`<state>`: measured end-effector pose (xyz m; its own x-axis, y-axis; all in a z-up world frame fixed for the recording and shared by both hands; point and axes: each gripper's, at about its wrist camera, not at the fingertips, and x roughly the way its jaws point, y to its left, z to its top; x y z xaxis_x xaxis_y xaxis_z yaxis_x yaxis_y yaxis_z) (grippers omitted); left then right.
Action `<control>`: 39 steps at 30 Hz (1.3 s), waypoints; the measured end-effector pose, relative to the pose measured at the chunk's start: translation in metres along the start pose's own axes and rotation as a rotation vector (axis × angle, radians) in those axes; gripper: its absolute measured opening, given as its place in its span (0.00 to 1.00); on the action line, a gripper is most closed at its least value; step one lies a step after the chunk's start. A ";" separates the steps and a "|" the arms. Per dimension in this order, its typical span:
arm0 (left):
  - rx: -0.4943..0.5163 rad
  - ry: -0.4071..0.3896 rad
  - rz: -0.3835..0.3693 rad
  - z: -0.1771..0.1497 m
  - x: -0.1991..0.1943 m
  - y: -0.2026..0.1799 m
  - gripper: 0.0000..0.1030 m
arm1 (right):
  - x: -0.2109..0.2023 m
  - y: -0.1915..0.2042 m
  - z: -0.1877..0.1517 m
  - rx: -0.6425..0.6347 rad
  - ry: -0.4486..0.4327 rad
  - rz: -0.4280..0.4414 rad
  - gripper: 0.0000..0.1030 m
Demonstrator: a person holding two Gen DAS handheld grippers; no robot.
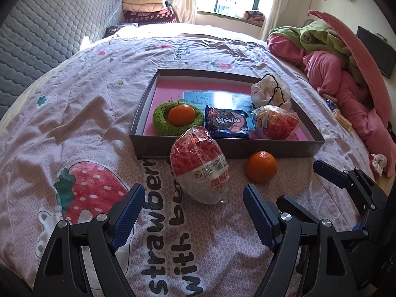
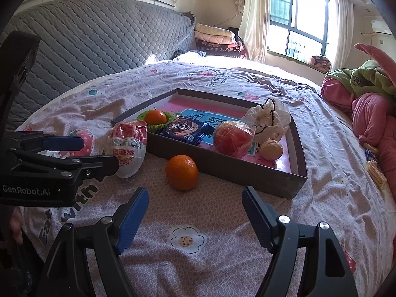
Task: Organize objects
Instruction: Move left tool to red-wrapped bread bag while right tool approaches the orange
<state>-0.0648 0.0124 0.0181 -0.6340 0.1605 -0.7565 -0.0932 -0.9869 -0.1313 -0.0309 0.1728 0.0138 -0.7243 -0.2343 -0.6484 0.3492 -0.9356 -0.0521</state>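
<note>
A shallow brown box with a pink floor lies on the bed. In it are an orange in a green ring, a blue cookie packet, a red wrapped egg snack, a white bag and a beige macaron. Outside the box lie a second red-and-white egg snack and a loose orange. My left gripper is open just before the egg snack. My right gripper is open just before the loose orange.
The bed has a pink strawberry-print sheet. A grey quilted headboard stands at the left. Pink and green bedding is piled at the right, with snack packets beside it. Folded blankets lie by the window.
</note>
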 end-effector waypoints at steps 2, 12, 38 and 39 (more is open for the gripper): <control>-0.002 0.004 -0.004 0.003 0.004 0.000 0.80 | 0.004 -0.001 0.001 0.003 0.005 -0.001 0.75; -0.011 0.011 -0.020 0.010 0.021 0.000 0.80 | 0.026 -0.001 0.007 0.009 0.022 0.010 0.75; -0.032 0.071 0.014 0.019 0.055 0.008 0.76 | 0.062 0.006 0.017 -0.013 0.097 0.050 0.36; -0.030 0.070 0.011 0.019 0.055 0.008 0.72 | 0.062 0.007 0.017 -0.016 0.095 0.049 0.36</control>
<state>-0.1148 0.0134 -0.0130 -0.5796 0.1509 -0.8008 -0.0629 -0.9881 -0.1406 -0.0830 0.1477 -0.0138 -0.6469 -0.2527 -0.7195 0.3926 -0.9192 -0.0302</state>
